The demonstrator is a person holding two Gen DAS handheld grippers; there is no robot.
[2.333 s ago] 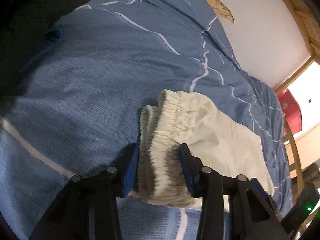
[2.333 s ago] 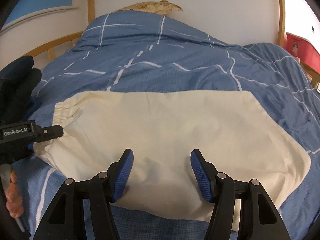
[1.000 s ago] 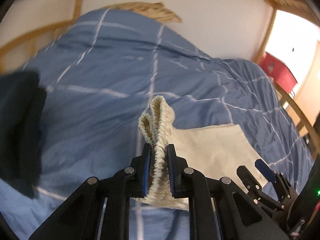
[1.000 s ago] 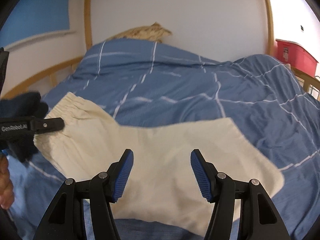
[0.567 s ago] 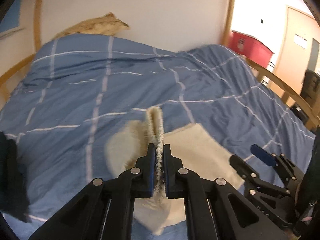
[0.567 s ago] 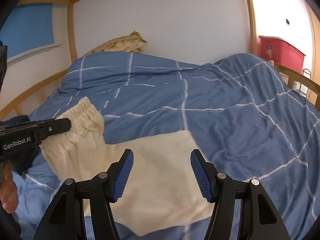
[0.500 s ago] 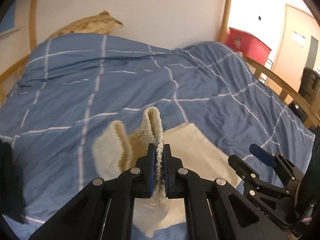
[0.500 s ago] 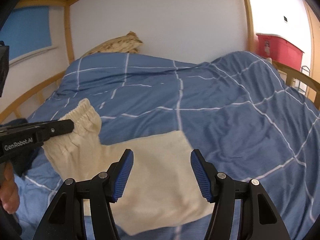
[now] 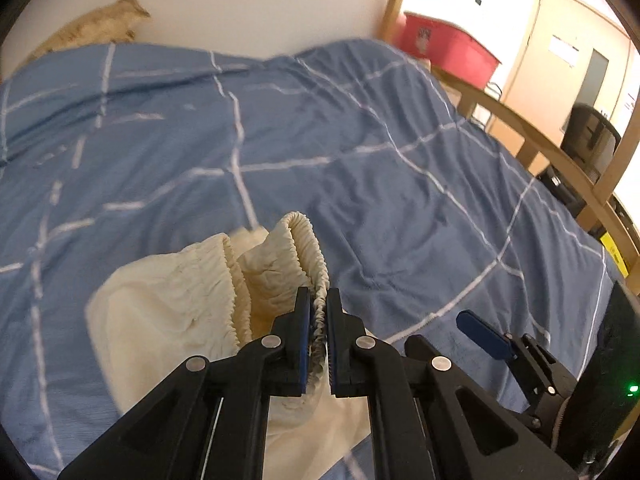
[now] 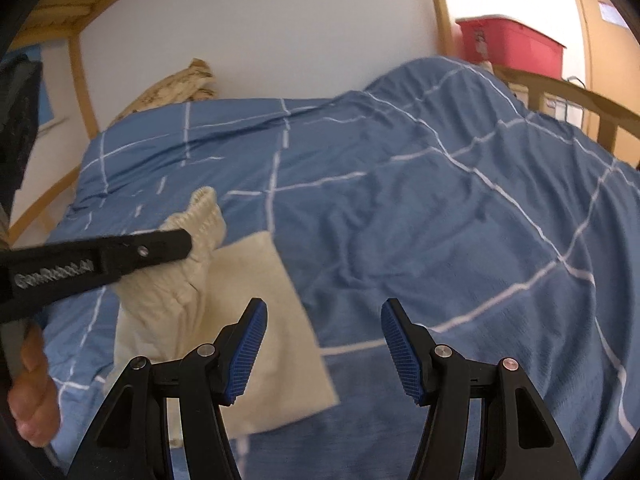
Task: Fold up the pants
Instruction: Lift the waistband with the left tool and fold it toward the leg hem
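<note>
Blue checked duvet [image 9: 360, 168] carries the cream pants [image 10: 256, 300], part folded. My left gripper [image 9: 318, 320] clamps the elastic waistband [image 9: 308, 248], lifted over the flat legs; my right gripper [image 10: 322, 344] hangs open, empty. Laying down and smoothing remain

Two matching black plastic grippers are being shown. On the left gripper [image 9: 318, 320], angular black arms are being fastened with round silver screws, and blue ribbed pads [image 9: 305, 332] are being carried on the inner faces of the fingers. The same build is being shown on the right gripper [image 10: 322, 344], with blue ridged pads [image 10: 248, 350]. White lettering, blurred, is being displayed along the left gripper's side in the right wrist view. A green light is being lit near the right gripper's body.
</note>
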